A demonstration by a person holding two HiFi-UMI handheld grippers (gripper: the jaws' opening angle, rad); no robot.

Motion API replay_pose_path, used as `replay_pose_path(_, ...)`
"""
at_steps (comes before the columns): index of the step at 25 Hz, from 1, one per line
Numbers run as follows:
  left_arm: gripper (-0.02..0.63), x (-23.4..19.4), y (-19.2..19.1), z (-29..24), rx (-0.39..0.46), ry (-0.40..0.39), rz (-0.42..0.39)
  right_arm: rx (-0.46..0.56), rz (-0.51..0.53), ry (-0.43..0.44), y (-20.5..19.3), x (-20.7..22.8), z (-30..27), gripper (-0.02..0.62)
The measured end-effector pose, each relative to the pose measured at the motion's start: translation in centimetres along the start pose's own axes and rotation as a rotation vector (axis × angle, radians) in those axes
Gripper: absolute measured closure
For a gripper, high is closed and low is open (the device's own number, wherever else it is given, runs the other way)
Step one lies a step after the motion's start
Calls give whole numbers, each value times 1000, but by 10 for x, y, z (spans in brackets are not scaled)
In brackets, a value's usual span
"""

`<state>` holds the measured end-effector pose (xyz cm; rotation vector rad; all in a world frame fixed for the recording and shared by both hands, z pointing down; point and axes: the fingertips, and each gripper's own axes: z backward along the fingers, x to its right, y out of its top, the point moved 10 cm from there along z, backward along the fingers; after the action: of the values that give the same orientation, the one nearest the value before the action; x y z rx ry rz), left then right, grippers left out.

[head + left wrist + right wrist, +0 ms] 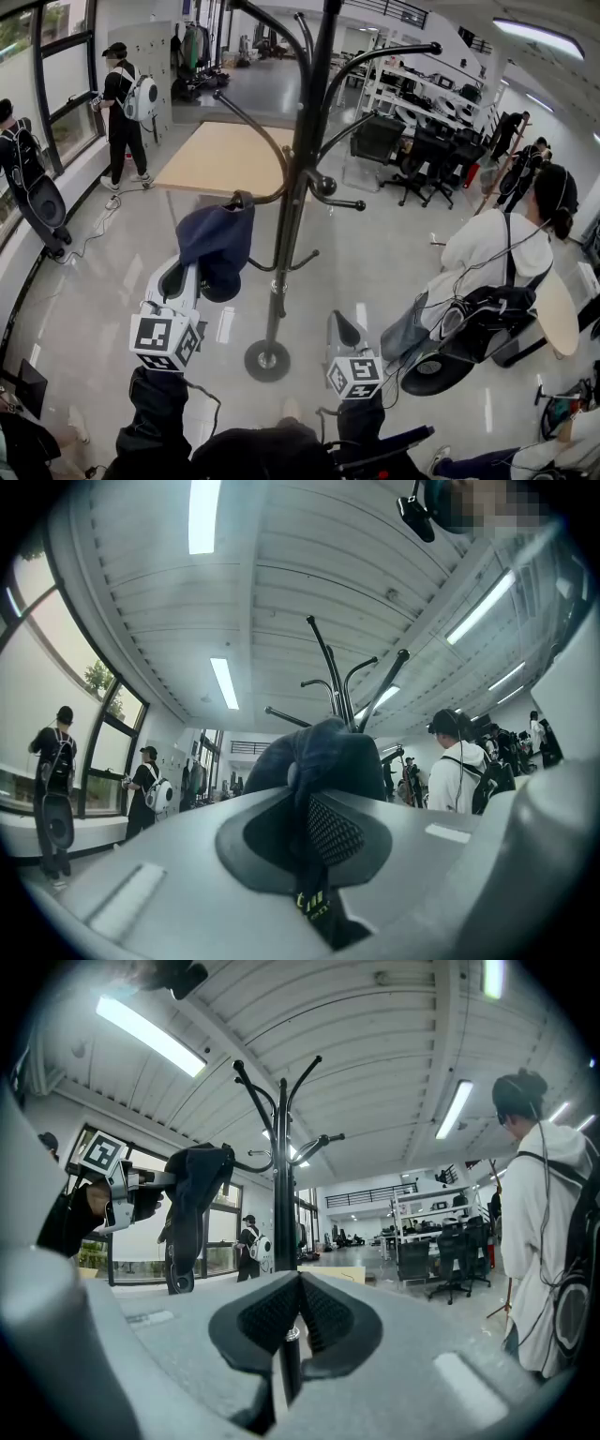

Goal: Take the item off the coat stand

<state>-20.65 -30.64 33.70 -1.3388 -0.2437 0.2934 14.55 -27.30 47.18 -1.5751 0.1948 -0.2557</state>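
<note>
A black coat stand (pixel 298 159) rises in the middle of the head view, its round base (pixel 267 361) on the floor. A dark blue fabric item (pixel 217 246) hangs at the tip of the stand's low left hook. My left gripper (pixel 200 274) is shut on its lower part; in the left gripper view the dark fabric (pixel 323 757) and a strap with yellow print sit between the pads. From the right gripper view the item (pixel 192 1199) droops beside the pole (pixel 283 1194). My right gripper (pixel 343 328) is shut and empty, just right of the stand's pole.
A person in a white top with a backpack (pixel 492 258) stands close at the right. Two more people (pixel 122 103) stand by the windows at the left. Behind the stand are a wooden table (pixel 220 155) and, to its right, office chairs (pixel 422 159).
</note>
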Motion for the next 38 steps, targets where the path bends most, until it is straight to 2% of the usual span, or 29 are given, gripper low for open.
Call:
replay_pose_path(14, 589, -8, 1, 23, -1, 35, 7, -5, 1, 20, 1, -8, 1, 594)
replay_pose_path(25, 589, -16, -17, 44, -16, 78, 5, -1, 5, 48, -8, -12, -6, 594)
replay_pose_path(31, 589, -15, -14, 62, -32, 93, -5, 1, 7, 65, 0, -22, -1, 594)
replay_pose_path(38, 589, -12, -26, 78, -32, 86, -3, -2, 13, 68, 2, -23, 5, 594)
